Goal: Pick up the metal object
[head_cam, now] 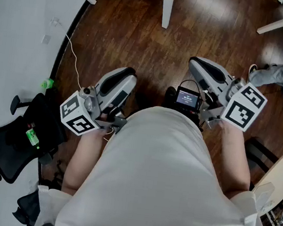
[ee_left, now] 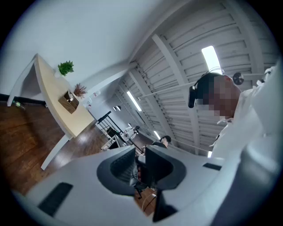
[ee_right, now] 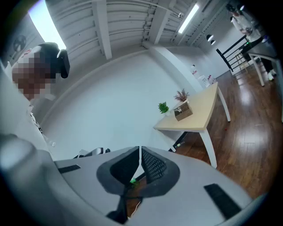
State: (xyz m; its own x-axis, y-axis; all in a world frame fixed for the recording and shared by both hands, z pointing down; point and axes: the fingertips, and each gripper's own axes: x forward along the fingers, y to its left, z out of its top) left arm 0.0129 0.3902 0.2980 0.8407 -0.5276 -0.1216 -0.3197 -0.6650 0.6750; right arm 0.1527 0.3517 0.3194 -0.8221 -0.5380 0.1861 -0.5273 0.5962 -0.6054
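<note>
Seemingly idle, the left gripper [head_cam: 124,77] and right gripper [head_cam: 199,67] sit tucked against the person's torso [head_cam: 158,179], both empty, left jaws narrowly parted, right jaws nearly closed, with no metal object in view.

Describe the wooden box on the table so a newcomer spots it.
Find the pale wooden table against the white wall. Two plants stand on it; the wooden box holds the reddish, twiggy one, unlike the bright green plant beside it.
</note>
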